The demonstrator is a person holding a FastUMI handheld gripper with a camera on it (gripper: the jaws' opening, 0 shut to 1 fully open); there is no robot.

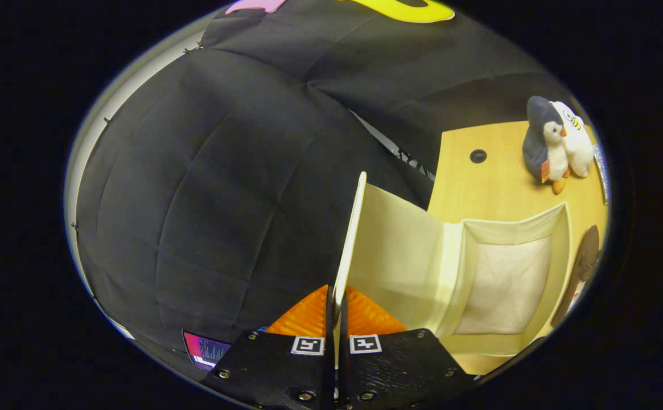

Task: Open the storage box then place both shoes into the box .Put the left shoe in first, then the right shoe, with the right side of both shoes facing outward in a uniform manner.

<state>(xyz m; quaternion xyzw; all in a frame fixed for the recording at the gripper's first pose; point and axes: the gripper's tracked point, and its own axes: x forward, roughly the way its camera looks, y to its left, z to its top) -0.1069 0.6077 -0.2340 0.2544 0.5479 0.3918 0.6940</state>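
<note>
The gripper [336, 310] pinches the raised lid [349, 239]. Right of the lid, the storage box [507, 285] gapes open. Plush penguins [556, 142] stand well beyond the lid.

We are finding no legible text. The gripper [336, 310], clamped on the box lid [349, 239], is bearing two square coded markers [365, 344], unreadable as words.

We note a wooden table [496, 188] with a round black cable hole [478, 156]. Two plush penguins [556, 142], one grey, one white, lean together near its far edge. A lit screen [206, 348] sits low.
</note>
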